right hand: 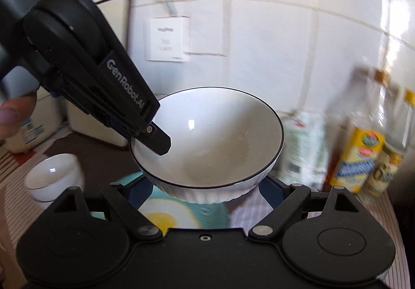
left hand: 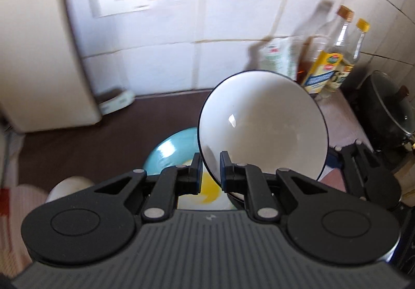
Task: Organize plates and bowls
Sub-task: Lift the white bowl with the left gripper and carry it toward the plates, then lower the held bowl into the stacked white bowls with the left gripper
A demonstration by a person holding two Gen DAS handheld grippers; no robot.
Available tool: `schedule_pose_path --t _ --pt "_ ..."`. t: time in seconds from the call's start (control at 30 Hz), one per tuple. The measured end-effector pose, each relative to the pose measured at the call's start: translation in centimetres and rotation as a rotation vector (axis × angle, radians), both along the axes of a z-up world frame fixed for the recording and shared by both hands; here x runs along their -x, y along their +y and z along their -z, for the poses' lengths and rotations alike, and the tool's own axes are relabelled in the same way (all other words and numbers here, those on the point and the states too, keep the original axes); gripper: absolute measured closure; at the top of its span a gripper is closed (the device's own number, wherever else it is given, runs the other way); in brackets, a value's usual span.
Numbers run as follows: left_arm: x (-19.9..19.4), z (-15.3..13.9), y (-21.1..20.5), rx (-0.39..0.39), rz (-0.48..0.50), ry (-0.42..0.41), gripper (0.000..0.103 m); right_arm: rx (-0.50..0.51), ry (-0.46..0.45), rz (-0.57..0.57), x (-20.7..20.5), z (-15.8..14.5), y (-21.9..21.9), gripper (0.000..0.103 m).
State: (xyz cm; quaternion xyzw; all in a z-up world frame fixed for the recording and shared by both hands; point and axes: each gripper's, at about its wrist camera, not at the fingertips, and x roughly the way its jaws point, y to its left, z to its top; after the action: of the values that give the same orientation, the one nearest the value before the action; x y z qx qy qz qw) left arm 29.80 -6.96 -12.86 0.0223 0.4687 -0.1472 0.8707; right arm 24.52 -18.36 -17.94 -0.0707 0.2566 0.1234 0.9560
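A large white bowl with a thin black rim hangs tilted above a teal plate with a white and yellow egg pattern. My left gripper is shut on the bowl's near rim; it also shows in the right wrist view, one finger inside the bowl. My right gripper is open, its fingers spread to either side under the bowl's ribbed base. A small white bowl sits at the left.
Oil bottles and a green-white pouch stand by the tiled wall at the right. A dark pot with a glass lid is at the far right. A white appliance stands at the left.
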Motion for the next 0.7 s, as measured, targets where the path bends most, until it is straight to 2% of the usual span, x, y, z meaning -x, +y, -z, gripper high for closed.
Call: schedule_pose_path --t 0.07,0.17,0.43,0.57,0.7 --pt "1.1 -0.5 2.2 -0.026 -0.021 -0.005 0.091 0.029 -0.013 -0.051 0.6 -0.5 2.1 0.011" --pt "2.5 -0.8 5.4 -0.057 -0.066 -0.007 0.091 0.017 -0.015 -0.12 1.3 -1.0 5.0 0.011" --pt "4.0 -0.2 13.4 -0.085 -0.257 0.032 0.092 0.014 0.037 -0.277 1.1 -0.8 13.0 0.012" --pt "4.0 0.7 16.1 -0.092 -0.319 0.053 0.091 0.021 0.059 -0.338 0.4 0.0 16.1 0.012" --pt "3.2 1.6 17.7 -0.081 -0.336 0.072 0.091 0.048 0.101 -0.379 -0.6 0.6 18.5 0.012"
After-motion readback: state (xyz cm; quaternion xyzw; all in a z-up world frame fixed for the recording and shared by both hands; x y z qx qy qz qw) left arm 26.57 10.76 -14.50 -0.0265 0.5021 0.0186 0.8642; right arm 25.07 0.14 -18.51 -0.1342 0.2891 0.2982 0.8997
